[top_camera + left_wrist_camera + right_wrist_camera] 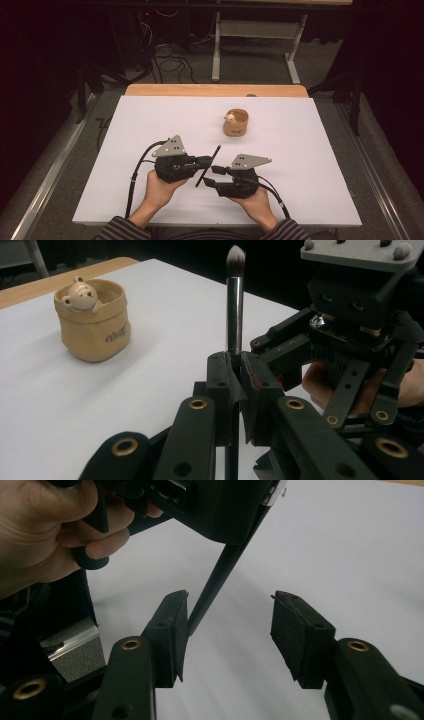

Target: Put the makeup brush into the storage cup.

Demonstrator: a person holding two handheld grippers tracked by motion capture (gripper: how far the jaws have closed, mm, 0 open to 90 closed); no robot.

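Observation:
A slim black makeup brush (215, 153) with a pale bristle tip is clamped in my left gripper (206, 161), which is shut on its handle. In the left gripper view the brush (235, 310) stands up from between the pads of my left gripper (239, 375). My right gripper (214, 176) faces it from the right. In the right gripper view my right gripper (230, 615) is open, and the brush's lower handle (215, 585) slants down beside its left pad (172, 625), well apart from the other pad. A tan pot (236, 123) with a small bear figure stands farther back.
The white tabletop (310, 150) has a wooden strip (215, 90) along its far edge. In the left gripper view the tan pot (95, 320) is off to the left. Beyond the table lie cables and a desk frame (216, 55) on the floor.

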